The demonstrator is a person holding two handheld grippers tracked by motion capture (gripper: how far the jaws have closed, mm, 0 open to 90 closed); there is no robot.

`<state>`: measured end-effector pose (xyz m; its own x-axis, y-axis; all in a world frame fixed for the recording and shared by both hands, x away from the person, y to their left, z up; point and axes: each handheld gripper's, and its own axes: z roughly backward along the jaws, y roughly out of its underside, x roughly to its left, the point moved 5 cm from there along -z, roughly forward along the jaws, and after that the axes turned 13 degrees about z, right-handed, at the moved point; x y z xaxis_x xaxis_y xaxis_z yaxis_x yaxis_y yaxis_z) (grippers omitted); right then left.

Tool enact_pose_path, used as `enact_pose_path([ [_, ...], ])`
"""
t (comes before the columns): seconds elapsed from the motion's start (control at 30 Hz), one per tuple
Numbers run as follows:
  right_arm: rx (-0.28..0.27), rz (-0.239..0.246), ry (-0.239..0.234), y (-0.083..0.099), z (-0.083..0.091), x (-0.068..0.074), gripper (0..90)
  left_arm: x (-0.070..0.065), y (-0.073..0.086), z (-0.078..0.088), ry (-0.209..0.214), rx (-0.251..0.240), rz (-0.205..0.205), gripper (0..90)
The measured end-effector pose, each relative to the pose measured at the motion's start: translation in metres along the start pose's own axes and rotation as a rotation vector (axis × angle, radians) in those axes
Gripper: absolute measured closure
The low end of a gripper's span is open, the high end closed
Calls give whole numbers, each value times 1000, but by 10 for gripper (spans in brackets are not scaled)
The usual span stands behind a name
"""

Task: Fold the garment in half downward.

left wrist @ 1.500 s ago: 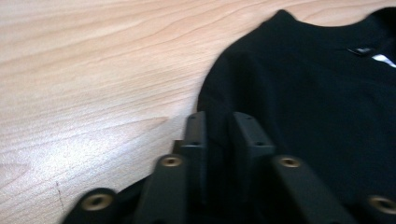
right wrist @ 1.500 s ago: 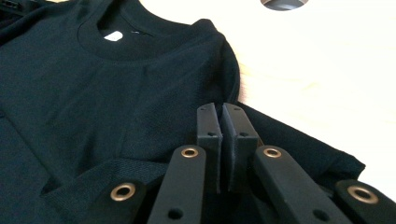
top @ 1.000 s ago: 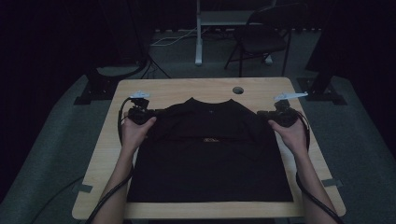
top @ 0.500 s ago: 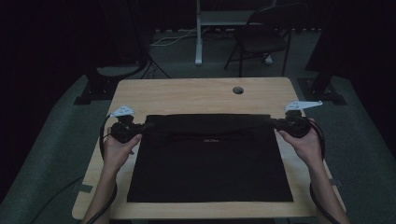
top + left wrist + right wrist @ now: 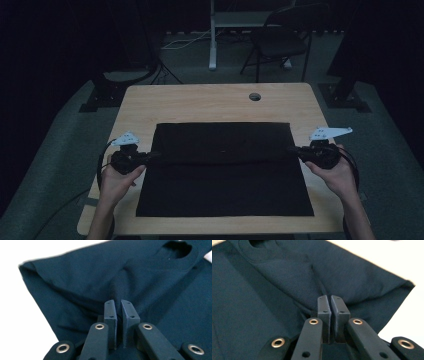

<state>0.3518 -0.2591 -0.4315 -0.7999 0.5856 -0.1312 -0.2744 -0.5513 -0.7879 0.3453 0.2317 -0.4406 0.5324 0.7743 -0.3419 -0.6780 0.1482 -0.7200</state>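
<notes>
A dark T-shirt (image 5: pixel 222 170) lies on the wooden table (image 5: pixel 200 102), its upper part folded forward over the lower part into a rectangle. My left gripper (image 5: pixel 152 155) is shut on the folded layer at the shirt's left edge. My right gripper (image 5: pixel 291 149) is shut on the same layer at the right edge. In the left gripper view the jaws (image 5: pixel 118 302) pinch a ridge of cloth (image 5: pixel 87 277), with the collar (image 5: pixel 178 248) at the far right. In the right gripper view the jaws (image 5: pixel 330 298) pinch the cloth (image 5: pixel 249 302), with the collar (image 5: pixel 262 247) at the upper left.
A round cable hole (image 5: pixel 255 96) sits near the table's far edge. Bare wood runs along the far side and both side edges. Beyond the table stand a folding chair (image 5: pixel 280 40) and a white desk leg (image 5: pixel 213 35) on a dark floor.
Both hands have drawn toward the near edge with the shirt's shoulders in the jaws. The top of the shirt has come over onto its lower part, and the neckline no longer faces up.
</notes>
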Motion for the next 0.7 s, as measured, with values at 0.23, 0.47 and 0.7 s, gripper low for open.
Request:
enact_pose_path([
  [0.23,58,-3,-48,28,-6,19,866,-1,30,-13,-17,112,-14,842],
  [0.47,102,-4,-68,44,-16,33,864,-3,40,-18,-58,128,-35,826],
  [0.7,124,38,-34,43,-20,38,860,-3,40,-22,-78,116,-40,814],
])
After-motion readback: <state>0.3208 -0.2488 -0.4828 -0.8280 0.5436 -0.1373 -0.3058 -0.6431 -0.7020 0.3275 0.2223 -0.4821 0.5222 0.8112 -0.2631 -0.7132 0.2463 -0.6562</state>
